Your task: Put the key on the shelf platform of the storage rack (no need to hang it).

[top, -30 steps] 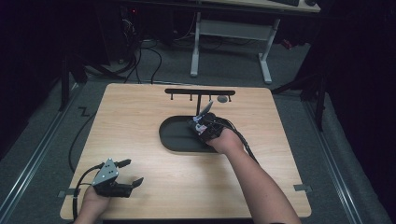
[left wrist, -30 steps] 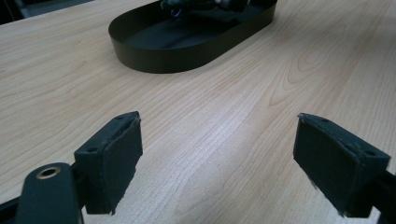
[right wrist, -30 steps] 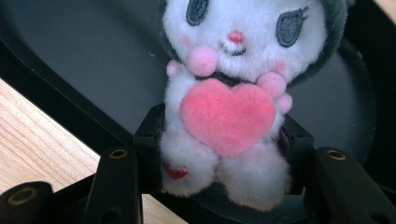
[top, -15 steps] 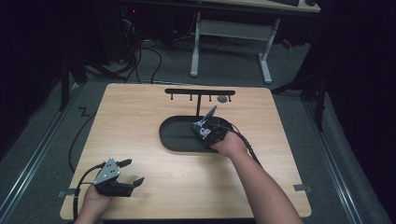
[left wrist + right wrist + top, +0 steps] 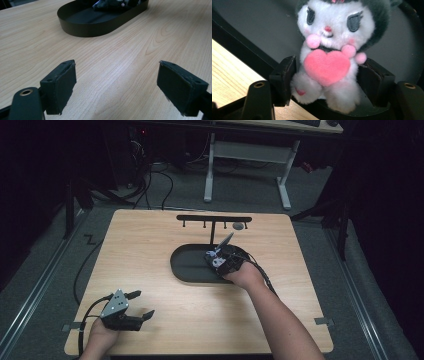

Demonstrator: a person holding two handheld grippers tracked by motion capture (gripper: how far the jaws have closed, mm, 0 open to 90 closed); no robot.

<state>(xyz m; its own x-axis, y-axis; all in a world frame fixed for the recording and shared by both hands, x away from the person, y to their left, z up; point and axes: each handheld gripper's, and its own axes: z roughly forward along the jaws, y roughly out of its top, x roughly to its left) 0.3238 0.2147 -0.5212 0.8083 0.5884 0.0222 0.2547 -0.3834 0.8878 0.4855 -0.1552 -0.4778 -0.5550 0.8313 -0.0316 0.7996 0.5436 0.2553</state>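
Spanning a dim room, the light wooden table (image 5: 150, 250) carried a black oval tray (image 5: 187, 265). Over it, the right gripper (image 5: 328, 75) clamped a plush toy (image 5: 332, 50); the left gripper (image 5: 137, 305) gaped wide near the front edge.

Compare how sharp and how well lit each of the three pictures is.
High view: table brightly lit, surroundings nearly black. Left gripper view: wood grain sharp, tray slightly soft. Right gripper view: plush evenly lit but a little soft, tray floor behind it blurred.
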